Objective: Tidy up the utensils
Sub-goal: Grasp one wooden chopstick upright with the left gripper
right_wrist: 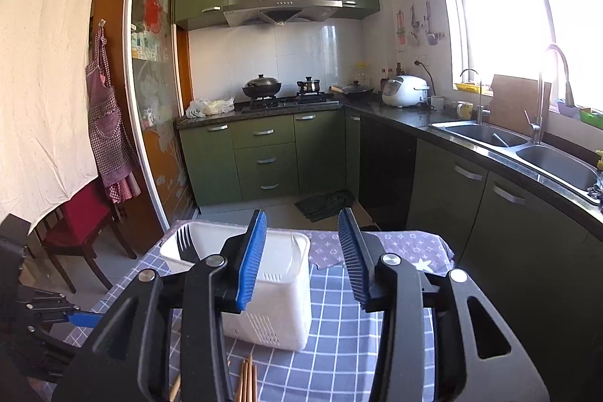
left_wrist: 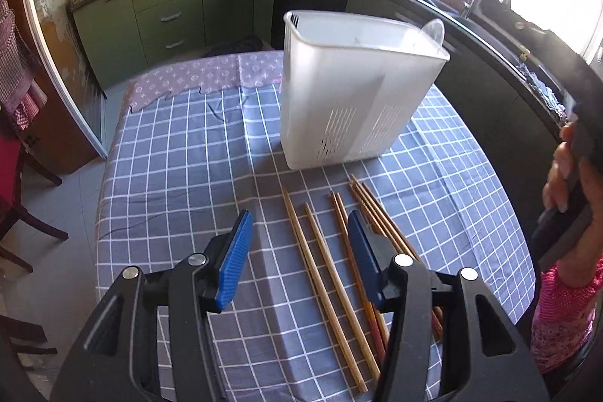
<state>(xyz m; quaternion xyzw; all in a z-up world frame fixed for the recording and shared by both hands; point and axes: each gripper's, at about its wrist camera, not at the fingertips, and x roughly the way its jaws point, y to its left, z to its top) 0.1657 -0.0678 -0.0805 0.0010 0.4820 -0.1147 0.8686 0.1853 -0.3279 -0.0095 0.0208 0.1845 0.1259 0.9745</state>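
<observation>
A white plastic utensil holder (left_wrist: pixel 354 93) stands upright on the checked tablecloth; it also shows in the right wrist view (right_wrist: pixel 275 292), with a black fork (right_wrist: pixel 185 243) standing in its left end. Several wooden chopsticks (left_wrist: pixel 324 274) lie side by side on the cloth in front of the holder; their tips show in the right wrist view (right_wrist: pixel 247 379). My left gripper (left_wrist: pixel 299 225) is open and empty, low over the chopsticks. My right gripper (right_wrist: pixel 301 225) is open and empty, raised above the holder's right side.
The table (left_wrist: pixel 169 153) has a blue checked cloth, with a purple patterned cloth (left_wrist: pixel 211 74) at its far end. A red chair (right_wrist: pixel 81 225) stands left of the table. Green kitchen cabinets (right_wrist: pixel 264 153) and a sink counter (right_wrist: pixel 527 145) lie beyond. The person's hand (left_wrist: pixel 565 172) is at the right edge.
</observation>
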